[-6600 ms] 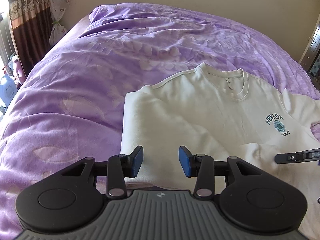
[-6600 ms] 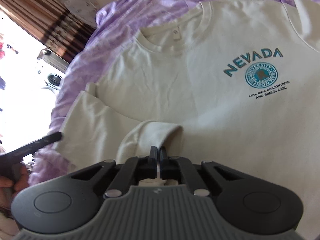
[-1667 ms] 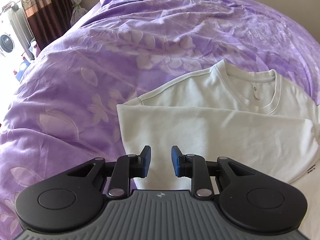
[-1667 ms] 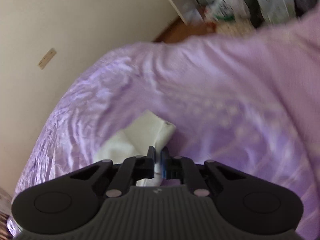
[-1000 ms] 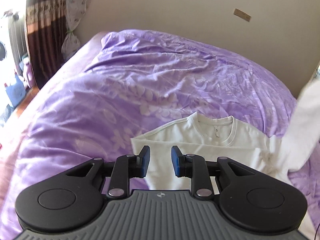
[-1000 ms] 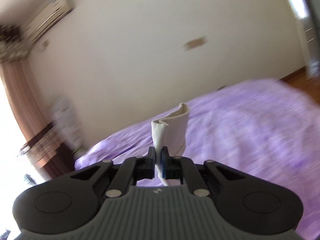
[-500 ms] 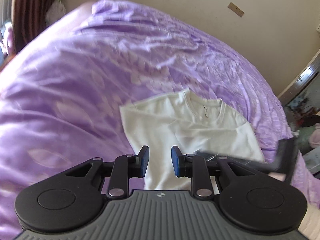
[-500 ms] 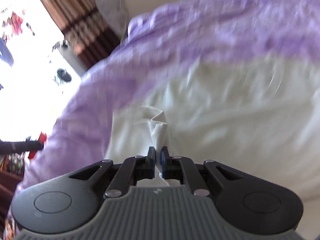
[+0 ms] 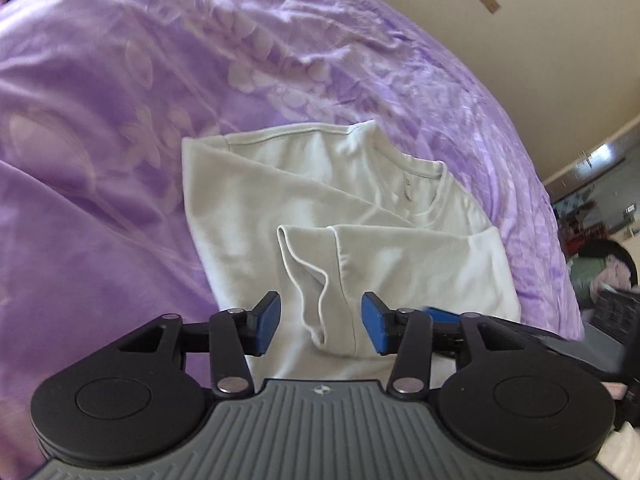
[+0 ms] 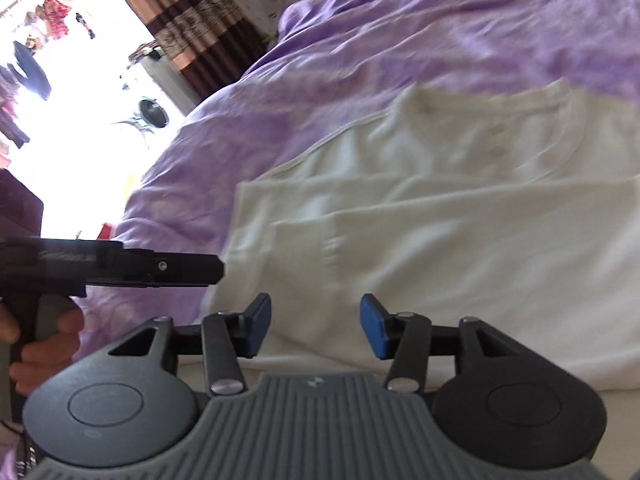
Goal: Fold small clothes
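Note:
A cream-white sweatshirt (image 9: 280, 184) lies on the purple bedspread (image 9: 120, 80), collar away from me, both sleeves folded across its body. The cuff of the right sleeve (image 9: 308, 272) lies loose on top. My left gripper (image 9: 320, 324) is open and empty just above the cuff. My right gripper (image 10: 314, 330) is open and empty over the sweatshirt (image 10: 440, 240) near its lower edge. The right gripper also shows at the right edge of the left wrist view (image 9: 560, 340). The left gripper shows at the left of the right wrist view (image 10: 120, 266).
A beige wall (image 9: 520, 20) stands behind the bed. A bright window with brown curtains (image 10: 188, 20) is at the far left. A doorway and clutter (image 9: 600, 220) lie to the right of the bed.
My right gripper has opened and let go of the sleeve, which now lies across the body. My left gripper has opened wider and come down closer to the sweatshirt.

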Tool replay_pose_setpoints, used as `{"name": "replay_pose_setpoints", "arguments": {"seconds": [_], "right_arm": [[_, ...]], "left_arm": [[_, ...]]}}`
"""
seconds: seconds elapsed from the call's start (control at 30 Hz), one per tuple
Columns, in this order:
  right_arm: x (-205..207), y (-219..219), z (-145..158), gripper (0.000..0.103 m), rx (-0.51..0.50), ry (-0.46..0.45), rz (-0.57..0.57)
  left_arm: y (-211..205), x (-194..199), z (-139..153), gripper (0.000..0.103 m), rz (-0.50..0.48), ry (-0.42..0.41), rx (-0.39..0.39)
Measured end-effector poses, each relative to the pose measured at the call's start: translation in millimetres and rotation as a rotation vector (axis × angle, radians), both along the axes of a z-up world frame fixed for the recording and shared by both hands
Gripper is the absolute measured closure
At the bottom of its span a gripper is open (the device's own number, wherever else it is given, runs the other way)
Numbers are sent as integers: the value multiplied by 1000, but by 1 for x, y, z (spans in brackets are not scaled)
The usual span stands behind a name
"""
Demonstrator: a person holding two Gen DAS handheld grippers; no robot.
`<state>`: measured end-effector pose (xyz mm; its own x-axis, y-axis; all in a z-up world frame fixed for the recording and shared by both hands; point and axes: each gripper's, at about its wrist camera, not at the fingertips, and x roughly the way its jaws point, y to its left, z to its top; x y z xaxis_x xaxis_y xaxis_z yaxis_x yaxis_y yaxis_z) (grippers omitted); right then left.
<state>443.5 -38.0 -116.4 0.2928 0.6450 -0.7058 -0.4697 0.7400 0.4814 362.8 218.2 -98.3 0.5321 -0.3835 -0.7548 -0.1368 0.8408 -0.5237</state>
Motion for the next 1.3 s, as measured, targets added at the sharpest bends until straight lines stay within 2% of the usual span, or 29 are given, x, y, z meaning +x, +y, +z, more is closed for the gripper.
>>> {"name": "replay_pose_setpoints", "arguments": {"seconds": [0.13, 0.2, 0.23, 0.27, 0.3, 0.33, 0.4, 0.53, 0.7, 0.83, 0.93, 0.97, 1.0, 1.03, 1.07, 1.17, 1.23, 1.3], "right_arm": [[14, -60, 11, 53, -88, -47, -93], [17, -98, 14, 53, -137, -58, -151], [17, -118, 16, 52, -165, -65, -181], [18, -136, 17, 51, -195, -78, -207], [16, -155, 19, 46, -228, -92, -231], [15, -173, 20, 41, -263, -109, -253], [11, -204, 20, 39, -338, -135, -279], [3, -238, 7, 39, -451, -129, -260], [-1, -228, -21, 39, -571, -165, -137], [4, -214, -32, 39, -622, -224, -105], [12, -210, -36, 40, -640, -239, -123], [14, -210, -37, 43, -655, -245, -129], [14, -211, -37, 58, -663, -249, -132], [14, -214, -35, 78, -658, -251, -144], [14, -220, -31, 86, -642, -249, -169], [13, -246, -16, 96, -521, -230, -284], [13, -259, -11, 98, -454, -196, -331], [11, -262, -12, 99, -437, -176, -339]], "left_arm": [[-3, 20, -21, 47, 26, 52, 10], [-3, 25, -28, 47, 38, 51, -4], [-4, 26, -30, 51, 42, 41, -10], [-5, 26, -30, 57, 43, 28, -12], [-8, 26, -29, 69, 42, 14, -4], [-11, 26, -26, 85, 39, -4, 18], [-21, 26, -15, 99, 22, -51, 72], [-34, 28, 16, 100, 6, -120, 92], [-60, 43, 74, 101, -13, -201, 117], [-89, 51, 136, 101, -56, -302, 136], [-108, 49, 187, 101, -83, -409, 99], [-113, 48, 202, 101, -85, -439, 90], [-116, 46, 216, 101, -89, -469, 84], [-119, 44, 227, 101, -95, -497, 89], [-123, 43, 235, 101, -103, -515, 103], [-125, 44, 244, 101, -105, -528, 110], [-123, 42, 243, 101, -104, -517, 138], [-118, 43, 231, 101, -103, -466, 184]]}}
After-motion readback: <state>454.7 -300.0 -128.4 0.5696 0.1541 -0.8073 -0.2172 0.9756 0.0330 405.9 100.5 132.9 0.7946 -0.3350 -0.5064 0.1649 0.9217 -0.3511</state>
